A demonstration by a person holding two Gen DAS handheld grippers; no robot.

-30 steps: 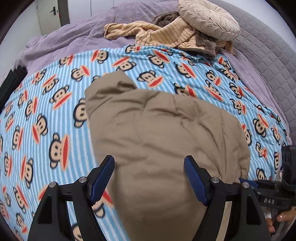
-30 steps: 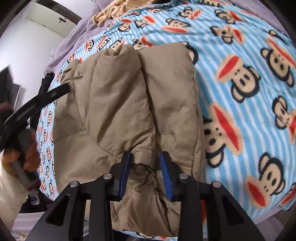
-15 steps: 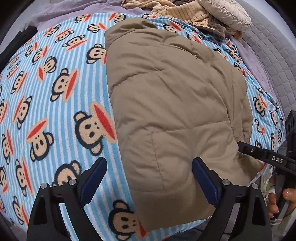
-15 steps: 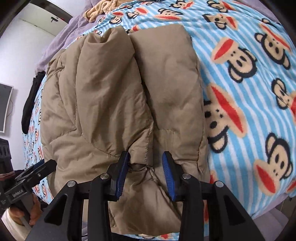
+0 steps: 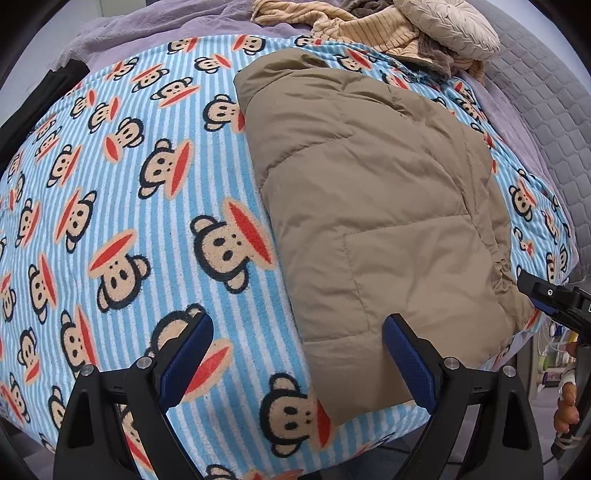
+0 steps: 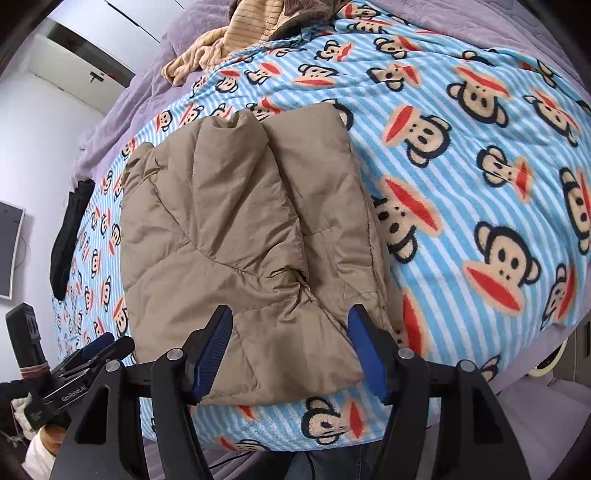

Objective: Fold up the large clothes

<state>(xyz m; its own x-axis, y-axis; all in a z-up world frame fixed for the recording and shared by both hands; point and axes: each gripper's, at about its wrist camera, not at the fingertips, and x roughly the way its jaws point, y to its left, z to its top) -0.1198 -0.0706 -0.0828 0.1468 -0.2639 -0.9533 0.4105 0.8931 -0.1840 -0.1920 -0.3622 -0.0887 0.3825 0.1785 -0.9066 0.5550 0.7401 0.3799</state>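
Note:
A tan padded jacket [image 5: 369, 206] lies folded on the monkey-print blanket [image 5: 129, 221], near the bed's front edge. In the right wrist view the jacket [image 6: 240, 229] shows two padded folds side by side. My left gripper [image 5: 297, 362] is open and empty, held above the jacket's near left corner. My right gripper [image 6: 290, 350] is open and empty, its jaws apart over the jacket's near edge. The right gripper also shows at the right edge of the left wrist view [image 5: 554, 299], and the left gripper at the lower left of the right wrist view [image 6: 92, 354].
A striped beige garment [image 5: 369, 29] and a round cream cushion [image 5: 450, 33] lie at the far end of the bed. A black item [image 6: 68, 236] lies on the blanket's left side. A grey quilted headboard [image 5: 546, 92] stands at the right.
My right gripper has opened and let go of the jacket's edge, then drawn back. My left gripper has pulled back toward the bed's front edge, still open.

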